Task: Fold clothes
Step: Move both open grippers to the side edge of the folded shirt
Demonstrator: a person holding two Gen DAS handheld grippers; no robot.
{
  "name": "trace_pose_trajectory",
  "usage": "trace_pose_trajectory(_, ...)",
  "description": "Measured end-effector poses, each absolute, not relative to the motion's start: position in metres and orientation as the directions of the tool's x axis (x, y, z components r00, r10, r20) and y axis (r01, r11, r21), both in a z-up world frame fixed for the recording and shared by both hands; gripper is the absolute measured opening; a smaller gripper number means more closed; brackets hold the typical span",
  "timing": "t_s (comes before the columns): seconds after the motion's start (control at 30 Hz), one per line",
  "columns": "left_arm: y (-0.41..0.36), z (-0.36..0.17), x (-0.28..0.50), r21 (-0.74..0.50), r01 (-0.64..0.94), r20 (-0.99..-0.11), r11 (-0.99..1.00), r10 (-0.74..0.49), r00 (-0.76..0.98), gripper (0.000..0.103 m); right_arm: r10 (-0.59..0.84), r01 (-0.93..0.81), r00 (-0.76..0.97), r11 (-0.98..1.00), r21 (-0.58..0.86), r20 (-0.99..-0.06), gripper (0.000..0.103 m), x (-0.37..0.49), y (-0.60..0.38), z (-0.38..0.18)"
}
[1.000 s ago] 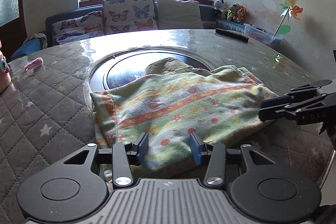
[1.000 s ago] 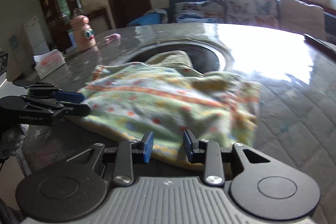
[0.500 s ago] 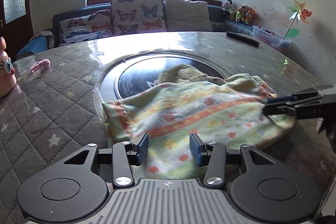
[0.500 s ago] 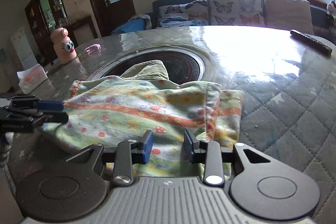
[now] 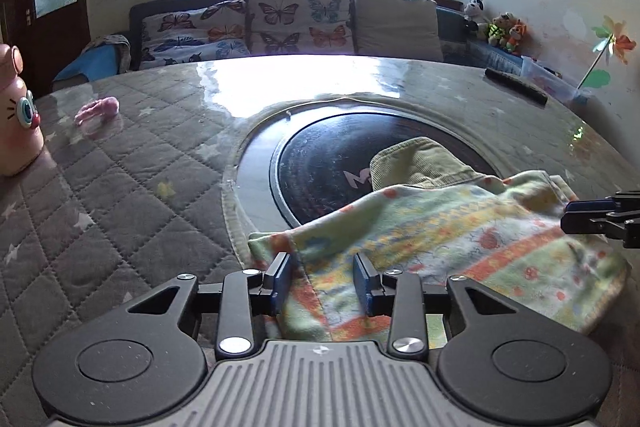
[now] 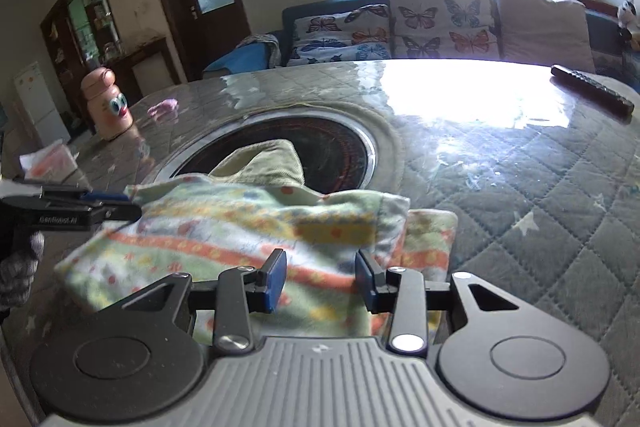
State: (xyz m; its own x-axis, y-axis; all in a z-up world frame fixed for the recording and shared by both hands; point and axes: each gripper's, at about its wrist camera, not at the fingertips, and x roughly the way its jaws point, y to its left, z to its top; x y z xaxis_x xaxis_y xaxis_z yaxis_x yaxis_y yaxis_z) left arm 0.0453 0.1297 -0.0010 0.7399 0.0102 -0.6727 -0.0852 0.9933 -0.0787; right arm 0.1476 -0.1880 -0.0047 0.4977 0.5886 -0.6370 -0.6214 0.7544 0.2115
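A folded green, yellow and orange patterned garment (image 5: 440,239) lies on the round table, partly over the dark central disc (image 5: 332,155); an olive corduroy piece (image 5: 420,163) sticks out from under it. My left gripper (image 5: 322,281) is open over the garment's near left corner. My right gripper (image 6: 320,281) is open over the garment's (image 6: 248,223) near right edge. Each gripper shows in the other's view, the right one (image 5: 600,217) at the garment's right side and the left one (image 6: 80,209) at its left side.
The table has a grey quilted cover (image 5: 120,195) under glass. A pink cartoon bottle (image 5: 16,115) and a small pink object (image 5: 98,109) sit at the left. A black remote (image 5: 516,87) lies far right. A sofa with butterfly cushions (image 5: 296,19) stands behind.
Both grippers have pulled back and moved outward toward the garment's near corners. The garment now sits more to the right in the left view. Both stay open.
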Motion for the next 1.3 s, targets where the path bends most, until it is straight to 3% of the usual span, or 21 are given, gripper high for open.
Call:
trace_pose_trajectory(0.7, 0.125, 0.003, 0.063, -0.054, -0.078, -0.662, 0.995, 0.023, 0.75, 0.038, 0.54, -0.582, 0.555, 0.795, 0.169, -0.633, 0.036, 0.183, -0.178, -0.013)
trace_pose_trajectory(0.8, 0.129, 0.006, 0.057, -0.054, -0.097, -0.658, 0.994, 0.038, 0.752, 0.051, 0.552, -0.611, 0.547, 0.777, 0.152, -0.629, 0.038, 0.174, -0.173, -0.008)
trace_pose_trajectory(0.87, 0.132, 0.008, 0.053, -0.054, -0.11, -0.656, 0.992, 0.048, 0.753, 0.061, 0.564, -0.634, 0.538, 0.761, 0.141, -0.627, 0.044, 0.166, -0.169, -0.005)
trace_pose_trajectory(0.93, 0.135, 0.01, 0.048, -0.054, -0.122, -0.654, 0.991, 0.058, 0.754, 0.077, 0.575, -0.656, 0.528, 0.743, 0.13, -0.625, 0.049, 0.159, -0.165, -0.001)
trace_pose_trajectory(1.0, 0.137, 0.012, 0.043, -0.054, -0.135, -0.652, 0.989, 0.067, 0.755, 0.084, 0.588, -0.682, 0.516, 0.722, 0.117, -0.624, 0.052, 0.151, -0.16, 0.002)
trace_pose_trajectory(1.03, 0.138, 0.013, 0.041, -0.054, -0.141, -0.651, 0.989, 0.072, 0.756, 0.092, 0.597, -0.702, 0.504, 0.704, 0.106, -0.624, 0.055, 0.144, -0.155, 0.003)
trace_pose_trajectory(1.3, 0.142, 0.015, 0.017, -0.046, -0.162, -0.65, 0.986, 0.093, 0.754, 0.099, 0.643, -0.807, 0.431, 0.589, 0.049, -0.633, 0.063, 0.1, -0.126, 0.006)
